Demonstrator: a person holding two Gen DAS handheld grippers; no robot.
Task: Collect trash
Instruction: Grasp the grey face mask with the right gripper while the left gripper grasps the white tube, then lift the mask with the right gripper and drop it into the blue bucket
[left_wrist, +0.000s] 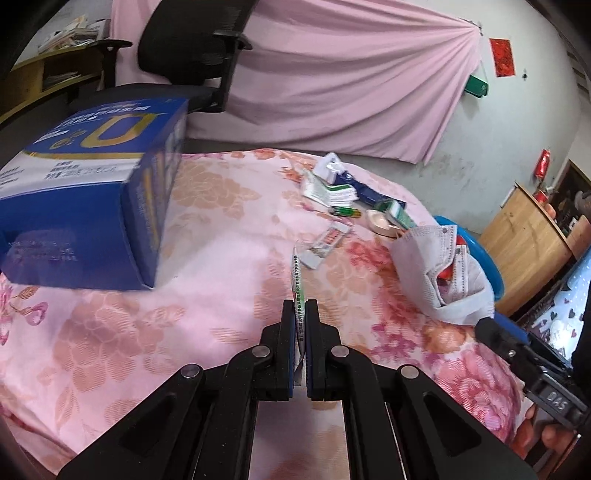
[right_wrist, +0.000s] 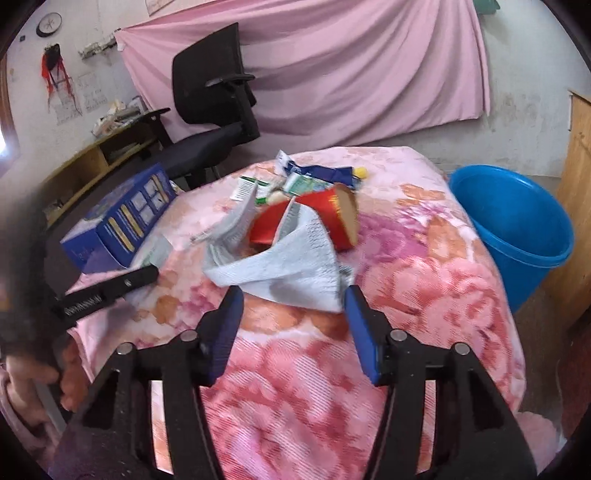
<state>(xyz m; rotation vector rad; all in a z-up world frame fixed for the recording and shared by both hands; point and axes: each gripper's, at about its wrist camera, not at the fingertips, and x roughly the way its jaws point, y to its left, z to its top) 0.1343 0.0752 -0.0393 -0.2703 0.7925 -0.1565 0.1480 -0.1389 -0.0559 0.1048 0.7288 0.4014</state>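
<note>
Left gripper (left_wrist: 300, 308) clamps edge-on packet (left_wrist: 297, 280) | print unreadable; right gripper (right_wrist: 293, 295) agape

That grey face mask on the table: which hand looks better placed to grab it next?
Probably the right. The right gripper is open, its jaws either side of the face mask's near edge. The left gripper is shut on a thin wrapper.
</note>
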